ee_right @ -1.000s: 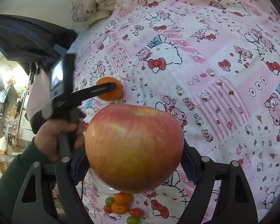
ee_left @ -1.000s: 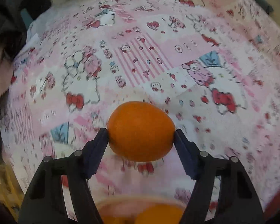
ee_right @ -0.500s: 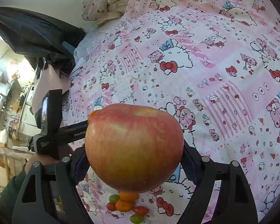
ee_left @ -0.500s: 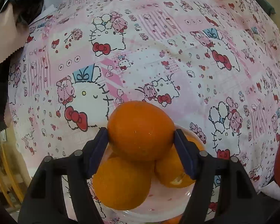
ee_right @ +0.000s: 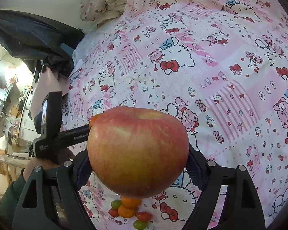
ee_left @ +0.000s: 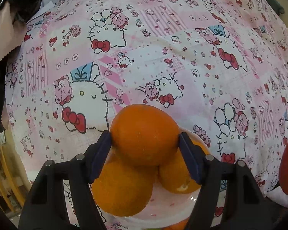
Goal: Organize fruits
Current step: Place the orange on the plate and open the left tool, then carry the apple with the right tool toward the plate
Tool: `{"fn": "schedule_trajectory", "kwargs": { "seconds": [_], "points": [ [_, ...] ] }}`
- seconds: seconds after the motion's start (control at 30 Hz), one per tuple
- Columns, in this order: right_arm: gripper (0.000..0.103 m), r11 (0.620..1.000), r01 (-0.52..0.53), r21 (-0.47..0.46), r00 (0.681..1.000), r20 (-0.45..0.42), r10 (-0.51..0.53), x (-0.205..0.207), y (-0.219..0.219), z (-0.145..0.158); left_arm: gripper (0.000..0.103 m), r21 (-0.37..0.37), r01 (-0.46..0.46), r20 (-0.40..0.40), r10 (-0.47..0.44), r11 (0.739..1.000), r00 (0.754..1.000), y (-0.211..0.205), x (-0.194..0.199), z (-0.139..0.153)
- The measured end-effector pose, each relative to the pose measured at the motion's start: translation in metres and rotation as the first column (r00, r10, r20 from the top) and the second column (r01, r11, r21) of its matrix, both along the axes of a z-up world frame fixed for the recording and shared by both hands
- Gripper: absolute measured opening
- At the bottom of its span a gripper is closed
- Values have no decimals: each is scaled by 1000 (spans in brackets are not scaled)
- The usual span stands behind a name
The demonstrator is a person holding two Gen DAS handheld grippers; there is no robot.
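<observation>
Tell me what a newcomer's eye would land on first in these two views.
In the right wrist view, a big red-yellow apple fills the middle, clamped in the right gripper above the pink cartoon-cat bedsheet. In the left wrist view, the left gripper holds an orange right over two more oranges lying in a clear bowl. A small cluster of little red, green and orange fruits lies on the sheet below the apple.

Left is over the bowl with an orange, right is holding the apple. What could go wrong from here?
1. The clear glass bowl already holds two round oranges. The held orange, gripped in the left gripper, would land on their curved tops and might roll off onto the pink cartoon-print bedsheet.
2. The bowl sits on soft bedding, so it may tip.
3. The large red-yellow apple fills the right gripper; only its widest sides meet the fingers, so it could slip.
</observation>
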State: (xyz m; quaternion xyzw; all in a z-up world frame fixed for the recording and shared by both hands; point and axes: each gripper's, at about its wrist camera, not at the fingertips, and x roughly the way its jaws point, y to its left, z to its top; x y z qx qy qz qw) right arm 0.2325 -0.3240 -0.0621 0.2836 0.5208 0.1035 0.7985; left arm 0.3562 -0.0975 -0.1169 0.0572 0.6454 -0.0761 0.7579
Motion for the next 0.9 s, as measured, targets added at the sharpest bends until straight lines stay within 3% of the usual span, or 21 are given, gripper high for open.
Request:
{"fn": "schedule_trajectory", "kwargs": {
  "seconds": [0.23, 0.37, 0.57, 0.73, 0.9],
  "points": [
    [85, 1000, 6, 5, 1000, -3, -6, 2, -2, -1, 72, 27, 3, 3, -3, 1000, 1000, -3, -3, 2],
    [85, 1000, 1, 4, 1000, 4, -1, 1, -1, 1, 83, 17, 12, -42, -11, 1000, 999, -3, -3, -1],
    [85, 1000, 3, 2, 1000, 2, -3, -1, -1, 1, 83, 20, 18, -17, -18, 1000, 1000, -8, -4, 7],
    [85, 1000, -4, -11, 1000, 3, 4, 1, 1, -1, 83, 8, 6, 37, -6, 1000, 999, -4, -7, 24],
    [85, 999, -33, -14, 999, 13, 33, 2, 11, -2, 83, -75, -66, 170, 78, 995, 982, 26, -33, 63]
  ]
}}
